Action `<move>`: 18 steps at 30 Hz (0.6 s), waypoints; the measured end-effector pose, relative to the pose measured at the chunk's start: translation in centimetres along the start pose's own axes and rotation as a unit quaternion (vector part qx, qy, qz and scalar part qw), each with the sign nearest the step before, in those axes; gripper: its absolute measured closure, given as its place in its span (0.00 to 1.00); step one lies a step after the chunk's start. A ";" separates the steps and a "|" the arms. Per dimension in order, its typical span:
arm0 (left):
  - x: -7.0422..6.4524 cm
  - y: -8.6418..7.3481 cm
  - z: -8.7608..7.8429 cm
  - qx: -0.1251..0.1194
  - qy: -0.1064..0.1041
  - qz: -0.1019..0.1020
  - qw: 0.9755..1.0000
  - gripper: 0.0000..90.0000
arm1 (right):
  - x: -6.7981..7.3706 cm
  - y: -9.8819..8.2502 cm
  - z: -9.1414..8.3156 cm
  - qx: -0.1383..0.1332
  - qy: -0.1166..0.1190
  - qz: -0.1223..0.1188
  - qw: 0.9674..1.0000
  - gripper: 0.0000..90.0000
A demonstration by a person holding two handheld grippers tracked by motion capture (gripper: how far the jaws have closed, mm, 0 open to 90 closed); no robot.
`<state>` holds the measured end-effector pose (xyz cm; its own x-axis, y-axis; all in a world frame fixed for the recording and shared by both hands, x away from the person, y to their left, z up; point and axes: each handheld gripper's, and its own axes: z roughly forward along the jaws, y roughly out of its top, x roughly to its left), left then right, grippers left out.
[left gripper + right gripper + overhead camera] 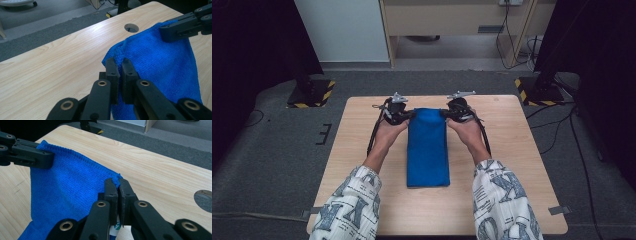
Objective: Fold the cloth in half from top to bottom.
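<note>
Grey carpet surrounds a light wooden table (362, 150) that fills the middle of the high view, with pale cabinets along the top edge and dark stands with yellow-black striped bases at the upper left and upper right. On the table a folded blue microfibre cloth (428, 150) lies as a long strip running from centre frame down toward the bottom. Its far end sits between the two grippers: the left gripper (406, 116) pinches the far left corner and the right gripper (446, 114) pinches the far right corner, each held by a hand coming from patterned white sleeves at the bottom. From the left gripper view, the left gripper (120, 65) rises from the bottom centre with its jaws closed together on the cloth's (155, 62) near corner, the fabric caught between the pads; the right gripper (165, 33) grips the other corner at the upper right, just below a round cable hole (131, 28) in the tabletop. From the right gripper view, the right gripper (117, 184) is clamped on the cloth's (70, 190) hemmed corner at centre frame, while the left gripper (48, 160) bites the opposite corner at the upper left, and the cloth's top edge stretches between them, lifted slightly off the wood.
</note>
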<state>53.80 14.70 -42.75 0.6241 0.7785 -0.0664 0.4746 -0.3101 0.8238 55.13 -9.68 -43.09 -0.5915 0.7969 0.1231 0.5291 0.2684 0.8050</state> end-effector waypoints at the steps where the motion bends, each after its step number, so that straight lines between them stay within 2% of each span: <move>1: 0.0 0.0 0.0 -0.001 0.001 -0.001 1.000 0.96 | 0.0 0.0 0.0 -0.001 0.000 -0.001 1.000 0.97; 9: 0.1 0.0 -0.3 -0.001 0.000 0.002 1.000 0.96 | 0.2 0.2 0.0 -0.005 0.002 -0.005 1.000 0.97; 18: -0.8 -0.5 -0.5 0.000 -0.001 0.014 1.000 0.96 | 0.4 -0.9 -0.4 -0.004 0.003 -0.011 1.000 0.97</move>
<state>52.69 14.49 -42.80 0.6385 0.7683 -0.0442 0.4573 -0.3326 0.8248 54.18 -9.83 -43.55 -0.6061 0.7880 0.1082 0.5115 0.2820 0.8117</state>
